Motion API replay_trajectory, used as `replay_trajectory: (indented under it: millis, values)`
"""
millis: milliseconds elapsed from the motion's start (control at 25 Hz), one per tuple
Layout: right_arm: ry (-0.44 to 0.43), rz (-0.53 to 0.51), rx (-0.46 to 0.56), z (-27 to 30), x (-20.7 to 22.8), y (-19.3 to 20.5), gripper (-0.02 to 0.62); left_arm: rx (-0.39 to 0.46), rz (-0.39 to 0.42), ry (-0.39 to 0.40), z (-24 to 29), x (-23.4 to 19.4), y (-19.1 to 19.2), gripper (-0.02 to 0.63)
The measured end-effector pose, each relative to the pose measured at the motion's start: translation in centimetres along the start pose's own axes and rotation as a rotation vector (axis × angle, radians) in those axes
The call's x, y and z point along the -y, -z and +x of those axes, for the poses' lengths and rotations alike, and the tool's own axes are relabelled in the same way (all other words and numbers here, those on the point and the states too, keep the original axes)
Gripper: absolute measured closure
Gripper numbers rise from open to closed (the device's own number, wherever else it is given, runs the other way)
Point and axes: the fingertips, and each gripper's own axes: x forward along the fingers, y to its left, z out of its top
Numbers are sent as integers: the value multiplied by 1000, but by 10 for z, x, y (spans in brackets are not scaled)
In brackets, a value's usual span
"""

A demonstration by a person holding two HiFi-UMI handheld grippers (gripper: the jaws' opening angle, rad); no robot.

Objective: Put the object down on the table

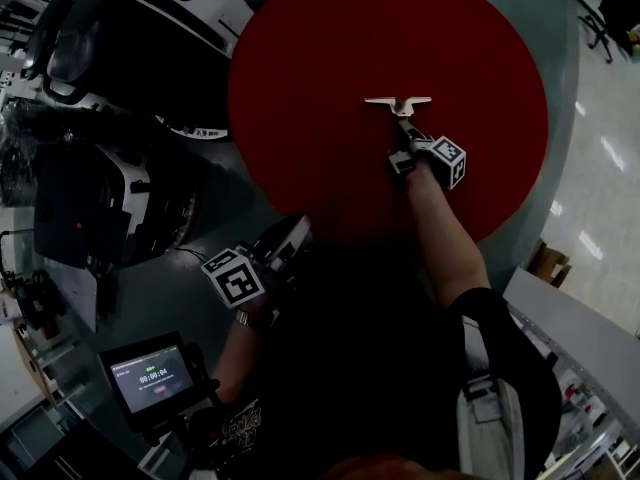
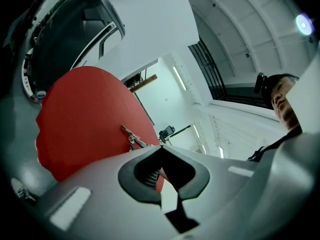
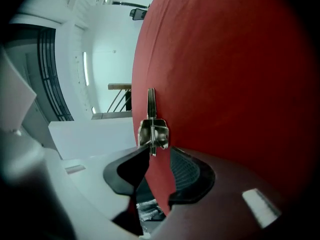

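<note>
Dark-clothed, the person's torso [image 1: 380, 368] fills the bottom of the head view. Well left of the red mat [image 1: 330, 38], a small screen [image 1: 150, 376] glows low down, and black-and-white machines [image 1: 120, 58] crowd the space above it. The left gripper [image 2: 160, 146] hangs off the mat's lower left edge over the grey table [image 1: 200, 238], jaw tips together with nothing between them. The mat is round and covers most of the round table, leaving a grey rim. Right of the mat's centre the metal object [image 1: 398, 101] lies flat on the red surface. The right gripper [image 3: 159, 150] sits on the mat just below it, jaws apart, and the object rests at their tips with no pad pressing on it. Right of the mat, beyond the table edge, is a pale tiled floor [image 1: 600, 168]. White walls and strip lights [image 2: 178, 78] show behind.
</note>
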Motion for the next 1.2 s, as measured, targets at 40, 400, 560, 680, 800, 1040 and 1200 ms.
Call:
replay_trajectory:
  millis: [40,400,560,680,800,1040,1200]
  values:
    - [-2,-7,-20,-9,6,6,463,1,-1,4,0,0,-1,595]
    - [-278,-272,-373,-111,-48,108,528,-13,16,31,3,3,-1,595]
    - [-391,-463,-480,-153,-99,147,558,-14,24,43,4,4,-2,595]
    - [-489,-640,-536,-182,-139,180,575,-14,38,49,6,5,-5,595]
    - [-552,-820,-560,-207,-166,211,591,-10,43,59,3,8,-7,595]
    - [-657,-887,-613,-225,-189,248,591,15,37,74,5,8,-12,595]
    - [-665,-907,-614,-221,-193,251,592,15,39,73,7,10,-15,595]
